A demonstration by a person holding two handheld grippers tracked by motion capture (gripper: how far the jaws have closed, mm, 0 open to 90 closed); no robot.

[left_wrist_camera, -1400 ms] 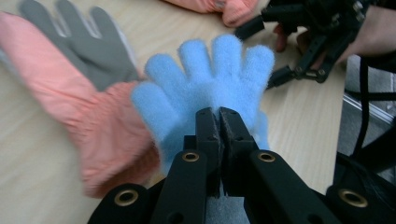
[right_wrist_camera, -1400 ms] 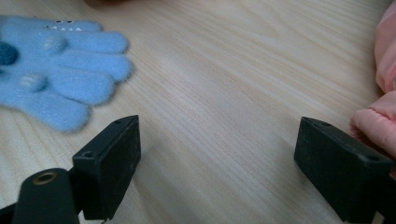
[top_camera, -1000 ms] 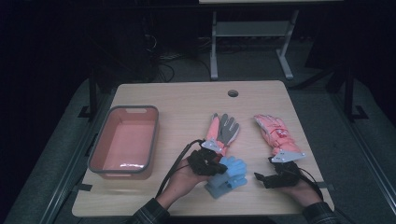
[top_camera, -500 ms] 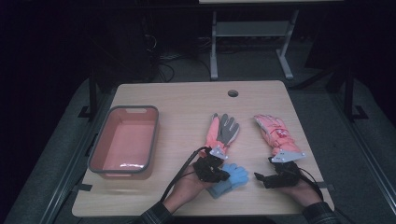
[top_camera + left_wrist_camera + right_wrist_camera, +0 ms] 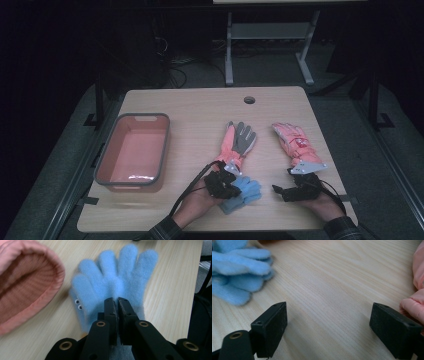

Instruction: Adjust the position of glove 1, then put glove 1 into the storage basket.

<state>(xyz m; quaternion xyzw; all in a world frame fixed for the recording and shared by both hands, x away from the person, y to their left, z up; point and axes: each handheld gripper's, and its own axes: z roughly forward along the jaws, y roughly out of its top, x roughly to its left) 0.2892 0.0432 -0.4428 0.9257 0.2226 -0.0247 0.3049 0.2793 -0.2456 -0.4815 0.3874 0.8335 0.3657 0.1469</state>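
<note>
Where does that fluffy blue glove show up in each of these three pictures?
High view: the blue glove lies near the table's front edge, beside the left gripper.
Left gripper view: centre, fingers pointing up, its cuff pinched in the shut jaws.
Right gripper view: top left corner, fingertips only.
Shared landmark: the pink glove, lying close to the blue one.

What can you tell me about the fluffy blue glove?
The blue glove looks soft and fuzzy, like fleece. It lies flat on the wooden table near the front edge, fingers spread out. Two tiny googly eyes sit on its side by the thumb. The left gripper has its jaws pinched shut on the cuff end. In the right gripper view a second blue layer seems to lie underneath, so it may be a pair. The pink glove's cuff lies close beside it.
</note>
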